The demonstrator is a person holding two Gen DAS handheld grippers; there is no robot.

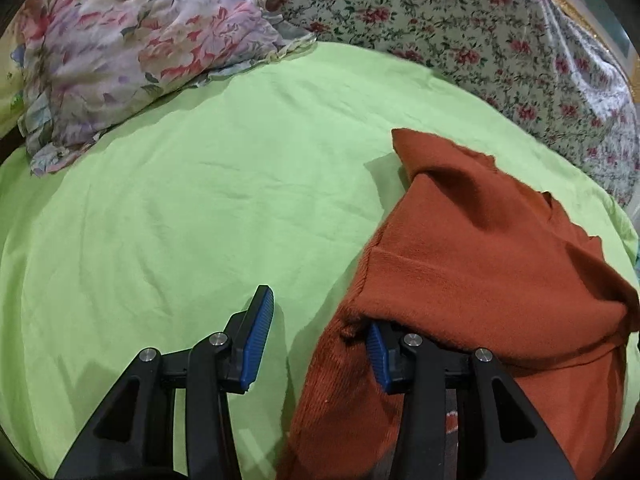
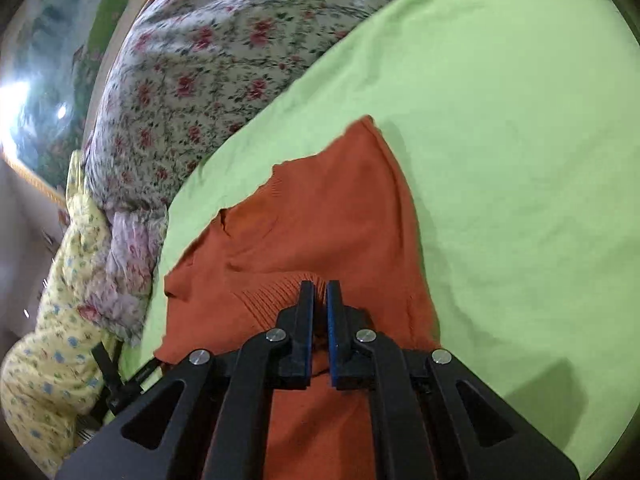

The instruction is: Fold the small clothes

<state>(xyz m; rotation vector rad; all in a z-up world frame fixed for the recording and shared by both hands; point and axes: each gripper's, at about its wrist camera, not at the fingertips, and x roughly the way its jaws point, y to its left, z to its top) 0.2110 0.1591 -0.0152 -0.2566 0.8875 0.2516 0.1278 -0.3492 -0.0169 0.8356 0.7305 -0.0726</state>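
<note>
1. Rust-orange knit garment (image 2: 320, 216): laid crumpled on a green sheet (image 1: 192, 208); no readable label is shown.
2. Left gripper (image 1: 320, 332): jaws spread wide, the right finger draped by the knit.
3. Right gripper (image 2: 320, 294): jaws clamped on the ribbed hem.
4. Floral bedding (image 1: 460, 40) is bunched behind.

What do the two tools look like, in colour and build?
The left tool and the right tool both have matte black linkage arms with triangular cut-outs and round silver pivot pins. Their fingers carry ribbed blue pads. No cables, markings or sleeves are visible.
</note>
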